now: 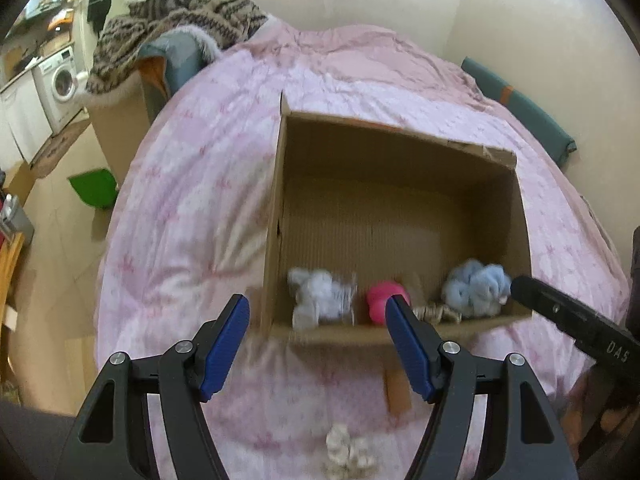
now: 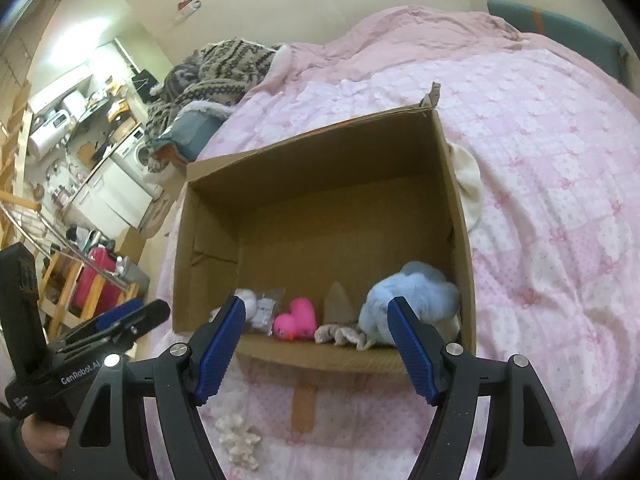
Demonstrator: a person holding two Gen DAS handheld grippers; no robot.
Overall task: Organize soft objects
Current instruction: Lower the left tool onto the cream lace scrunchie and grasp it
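Left gripper point(image 1: 318, 346): jaws wide apart, nothing between them, hovering over the bed point(image 1: 192, 208) just short of the box point(image 1: 276, 216). Right gripper point(image 2: 316, 350): same, jaws spread, empty, aimed at the box's near wall. Cream scrunchie point(image 1: 349, 451) lies on the pink quilt below both grippers, outside the box, near a tape strip point(image 2: 303, 407). Box sits open on the bed. Along its near wall, left to right: white fluffy piece with a clear packet point(image 1: 320, 295), pink heart toy point(image 2: 295, 320), beige scrunchie point(image 2: 340, 335), blue fluffy ball point(image 2: 408, 300) in the right corner. Rest of the box floor bare. Cream cloth point(image 2: 469, 184) beside the box's right wall. Far end: patterned knit point(image 1: 172, 20) piled at the bed corner.
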